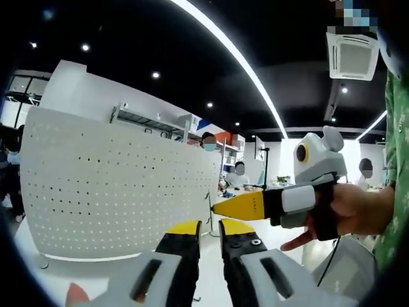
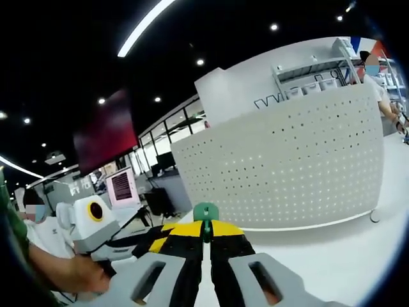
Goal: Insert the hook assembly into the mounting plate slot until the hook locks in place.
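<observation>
The mounting plate is a white perforated board (image 1: 121, 192) standing upright on the white table, curved by the lens; it also rises ahead in the right gripper view (image 2: 287, 166). My right gripper (image 2: 206, 229) is shut on the hook assembly (image 2: 206, 212), whose green top pokes up between the yellow jaw tips. From the left gripper view, that right gripper (image 1: 220, 207) comes in from the right in a hand, its tip close to the board's right edge with a thin dark hook (image 1: 209, 203) at its end. My left gripper (image 1: 211, 229) stands narrowly open with nothing between its jaws.
A hand (image 1: 348, 211) holds the right gripper, with a green sleeve (image 1: 396, 147) behind it. The white table (image 2: 332, 256) runs in front of the board. Several people (image 1: 239, 176) sit at the back. A hand (image 2: 70, 272) and the other gripper's body (image 2: 96, 224) sit at lower left.
</observation>
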Motion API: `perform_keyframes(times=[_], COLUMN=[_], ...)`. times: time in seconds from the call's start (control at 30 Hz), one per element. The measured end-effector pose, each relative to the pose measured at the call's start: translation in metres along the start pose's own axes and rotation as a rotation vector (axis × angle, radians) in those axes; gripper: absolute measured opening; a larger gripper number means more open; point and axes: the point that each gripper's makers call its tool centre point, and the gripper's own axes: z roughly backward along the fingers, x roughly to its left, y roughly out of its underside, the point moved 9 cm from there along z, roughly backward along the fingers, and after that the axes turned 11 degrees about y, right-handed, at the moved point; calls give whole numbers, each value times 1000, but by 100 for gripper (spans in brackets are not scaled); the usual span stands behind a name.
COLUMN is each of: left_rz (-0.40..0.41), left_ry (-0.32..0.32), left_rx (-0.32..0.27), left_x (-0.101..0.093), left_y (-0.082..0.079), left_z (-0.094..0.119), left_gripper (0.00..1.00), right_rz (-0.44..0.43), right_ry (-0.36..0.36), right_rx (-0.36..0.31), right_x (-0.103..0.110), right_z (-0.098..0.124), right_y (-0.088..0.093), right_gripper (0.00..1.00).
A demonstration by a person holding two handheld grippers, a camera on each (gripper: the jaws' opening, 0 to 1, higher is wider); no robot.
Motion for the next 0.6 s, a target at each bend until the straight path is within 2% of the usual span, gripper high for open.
perform_keyframes(times=[0.1, 0.23, 0.37, 0.6], left_rz=[7, 31, 21, -3], left_ry=[11, 53, 97, 88], left_rx=[8, 41, 63, 80], left_x=[0, 0, -2, 0], left_y=[1, 3, 4, 4], left_z=[-1, -2, -1, 4], left_gripper=[18, 31, 30, 37], right_rz=[0, -1, 2, 7], right_ry=[3, 9, 16, 25], right_rx=[-2, -7, -10, -9], right_x=[-1, -4, -6, -9], right_z=[1, 2, 3, 5], right_y=[0, -1, -2, -1], right_gripper=[1, 1, 1, 1])
